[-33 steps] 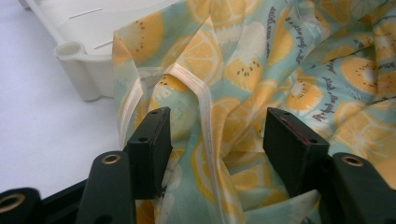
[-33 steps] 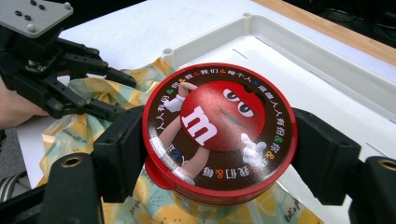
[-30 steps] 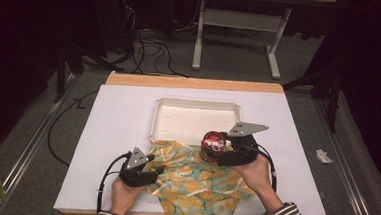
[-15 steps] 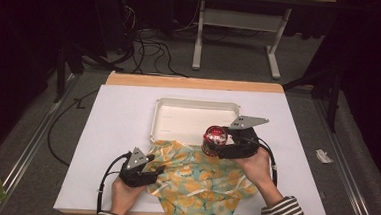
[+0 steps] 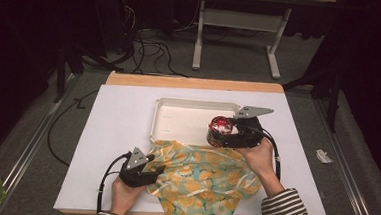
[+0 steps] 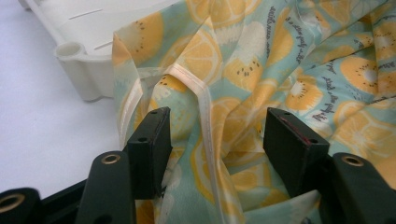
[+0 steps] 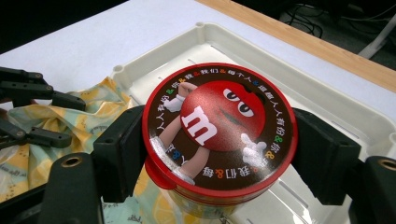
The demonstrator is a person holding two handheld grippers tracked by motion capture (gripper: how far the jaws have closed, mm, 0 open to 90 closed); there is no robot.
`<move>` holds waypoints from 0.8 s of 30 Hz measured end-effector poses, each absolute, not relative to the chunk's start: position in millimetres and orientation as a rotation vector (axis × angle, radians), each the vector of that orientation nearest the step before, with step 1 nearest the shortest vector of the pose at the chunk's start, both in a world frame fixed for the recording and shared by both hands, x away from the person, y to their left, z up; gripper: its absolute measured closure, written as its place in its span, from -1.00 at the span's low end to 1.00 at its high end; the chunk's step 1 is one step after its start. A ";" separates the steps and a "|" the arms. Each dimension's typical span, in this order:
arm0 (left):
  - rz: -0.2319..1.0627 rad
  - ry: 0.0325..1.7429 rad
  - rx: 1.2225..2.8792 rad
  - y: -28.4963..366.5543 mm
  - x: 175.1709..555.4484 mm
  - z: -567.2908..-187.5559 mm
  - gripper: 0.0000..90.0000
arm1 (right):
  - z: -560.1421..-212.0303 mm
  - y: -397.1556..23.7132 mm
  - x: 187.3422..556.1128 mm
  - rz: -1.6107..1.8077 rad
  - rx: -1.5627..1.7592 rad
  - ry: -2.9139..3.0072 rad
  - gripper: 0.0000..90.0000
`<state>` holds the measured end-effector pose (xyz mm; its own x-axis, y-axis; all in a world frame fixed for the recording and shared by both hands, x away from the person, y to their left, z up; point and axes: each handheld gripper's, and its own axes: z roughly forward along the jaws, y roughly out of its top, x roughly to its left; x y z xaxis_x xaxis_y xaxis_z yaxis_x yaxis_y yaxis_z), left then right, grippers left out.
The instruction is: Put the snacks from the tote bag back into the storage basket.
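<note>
Half the tin's [image 7: 219, 135] side hides behind the right gripper's [image 7: 219, 154] jaws.

tray [image 5: 178, 118]: lay on the table [image 5: 112, 133]
cloth [image 5: 199, 180]: before the tray, its far edge draped on the tray's near rim
tin [image 5: 218, 131]: over the tray's near right corner

White-topped table [image 5: 112, 133] (wooden far edge) bearing a white tray [image 5: 178, 118] and a fruit-print cloth [image 5: 201, 183] lapping its rim.
</note>
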<state>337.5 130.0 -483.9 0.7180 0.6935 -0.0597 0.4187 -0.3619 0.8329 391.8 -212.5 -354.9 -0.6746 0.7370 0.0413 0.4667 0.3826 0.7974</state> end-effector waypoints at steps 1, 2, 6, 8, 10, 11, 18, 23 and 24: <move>0.378 0.849 2.003 129.9 337.5 -484.1 -0.07 | -355.5 -212.3 392.9 1.183 1.062 2.327 -0.42; 0.378 0.849 2.003 129.9 337.5 -484.1 -0.07 | -356.1 -212.3 394.0 1.179 1.058 2.328 -0.42; 0.381 0.848 2.002 129.9 337.3 -484.1 -0.07 | -357.6 -210.9 398.1 1.176 1.062 2.329 -0.42; 0.382 0.847 2.003 129.8 337.1 -484.0 -0.07 | -357.3 -209.1 400.7 1.165 1.073 2.335 -0.42; 0.381 0.848 2.002 129.8 337.2 -484.0 -0.07 | -357.1 -208.6 403.6 1.158 1.064 2.334 -0.42; 0.381 0.849 2.001 129.8 337.3 -484.1 -0.07 | -357.1 -208.3 404.4 1.158 1.075 2.331 -0.42; 0.382 0.848 2.002 129.8 337.1 -484.0 -0.07 | -362.3 -209.5 416.3 1.162 1.119 2.316 -0.42; 0.386 0.847 2.003 129.8 337.0 -484.0 -0.07 | -367.8 -210.0 425.7 1.139 1.148 2.313 -0.42; 0.384 0.848 2.003 129.8 337.1 -484.0 -0.07 | -368.9 -210.0 427.2 1.134 1.150 2.313 -0.42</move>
